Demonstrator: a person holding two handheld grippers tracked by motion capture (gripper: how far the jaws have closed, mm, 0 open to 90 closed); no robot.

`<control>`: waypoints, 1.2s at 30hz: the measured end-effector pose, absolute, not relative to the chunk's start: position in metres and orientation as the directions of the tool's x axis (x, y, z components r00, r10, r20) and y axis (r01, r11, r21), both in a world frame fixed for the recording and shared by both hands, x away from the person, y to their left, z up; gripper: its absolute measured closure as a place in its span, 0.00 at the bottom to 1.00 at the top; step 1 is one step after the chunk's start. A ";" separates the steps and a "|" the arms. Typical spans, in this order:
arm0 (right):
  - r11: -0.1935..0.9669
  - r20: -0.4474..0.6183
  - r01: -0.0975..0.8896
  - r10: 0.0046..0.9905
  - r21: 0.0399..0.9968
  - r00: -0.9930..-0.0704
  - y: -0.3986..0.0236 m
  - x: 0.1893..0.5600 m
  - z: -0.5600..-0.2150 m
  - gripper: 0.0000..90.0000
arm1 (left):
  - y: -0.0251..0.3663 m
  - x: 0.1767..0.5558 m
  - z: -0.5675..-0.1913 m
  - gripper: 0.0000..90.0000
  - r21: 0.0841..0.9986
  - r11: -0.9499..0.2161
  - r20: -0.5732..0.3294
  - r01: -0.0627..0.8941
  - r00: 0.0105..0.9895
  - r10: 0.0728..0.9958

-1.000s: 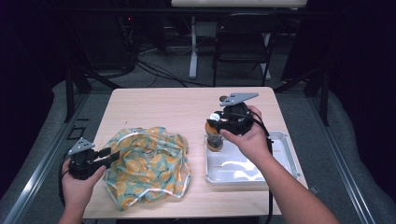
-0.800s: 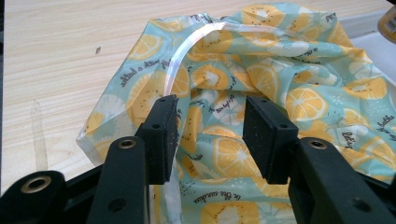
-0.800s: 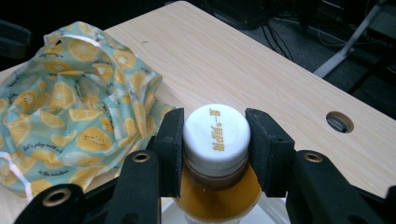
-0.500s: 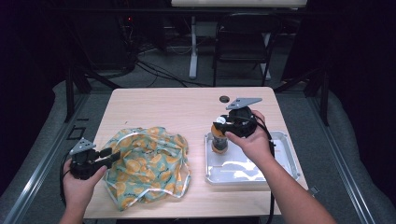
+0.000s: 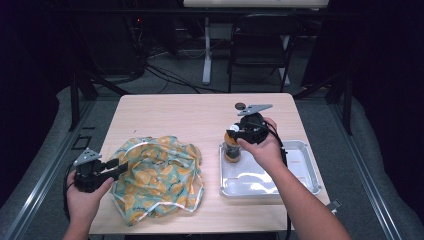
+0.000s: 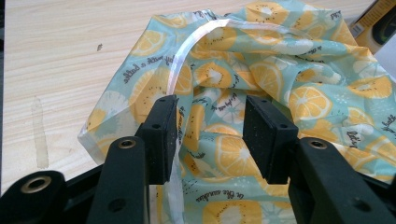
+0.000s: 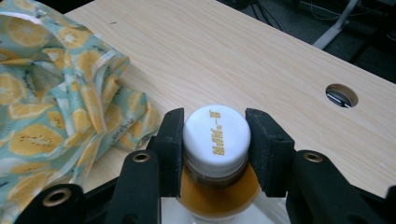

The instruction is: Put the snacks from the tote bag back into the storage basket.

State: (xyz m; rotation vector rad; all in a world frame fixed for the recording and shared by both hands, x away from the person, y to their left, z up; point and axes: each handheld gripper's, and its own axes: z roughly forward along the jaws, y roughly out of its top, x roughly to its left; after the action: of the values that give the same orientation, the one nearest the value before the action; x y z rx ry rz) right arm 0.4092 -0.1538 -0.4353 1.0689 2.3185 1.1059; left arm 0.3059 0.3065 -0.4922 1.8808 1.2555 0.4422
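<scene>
Bottle (image 5: 231, 149) upright in tray (image 5: 305, 170), white cap up, right tool (image 7: 214, 140) clamping cap

Light wooden table (image 5: 175, 120), dark folding chair (image 5: 260, 47) behind, grey floor (image 5: 190, 85), cables (image 5: 165, 75), possibly black curtains.

Lighting's pretty uneven here: the pale wooden surface (image 5: 170, 120) is lit from above and reads bright, while the room around it drops off into near black, so the dark folding chair (image 5: 260, 45) behind barely shows. The high view is soft and a bit grainy. There's white glare on the shiny metal tray (image 5: 300, 172). Both gripper views are brighter and sharper, though the far corners go blurry.
</scene>
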 end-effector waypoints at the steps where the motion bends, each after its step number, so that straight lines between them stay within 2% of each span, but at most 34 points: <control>1: 0.402 0.004 0.482 0.764 0.779 -0.645 -0.154 0.411 -0.437 0.65 | 0.307 0.306 -0.492 0.61 0.781 -0.173 -0.144 0.600 0.443 0.885; 15: 0.412 0.020 0.481 0.744 0.774 -0.668 -0.151 0.422 -0.446 0.65 | 0.308 0.305 -0.492 0.61 0.781 -0.168 -0.145 0.602 0.437 0.888; 23: 0.387 0.043 0.502 0.758 0.774 -0.650 -0.153 0.422 -0.446 0.64 | 0.307 0.305 -0.492 0.61 0.781 -0.170 -0.145 0.601 0.439 0.886; 28: 0.338 0.074 0.517 0.779 0.787 -0.622 -0.156 0.422 -0.447 0.55 | 0.307 0.304 -0.492 0.61 0.780 -0.172 -0.145 0.602 0.441 0.886; 36: 0.328 0.058 0.502 0.791 0.800 -0.609 -0.157 0.417 -0.443 0.48 | 0.306 0.305 -0.493 0.60 0.787 -0.164 -0.148 0.595 0.439 0.886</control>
State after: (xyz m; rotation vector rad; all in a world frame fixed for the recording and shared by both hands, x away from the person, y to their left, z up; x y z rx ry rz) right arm 0.4171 -0.1572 -0.4428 1.1509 2.2555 1.1723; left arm 0.3046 0.3063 -0.4926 1.8672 1.2562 0.4456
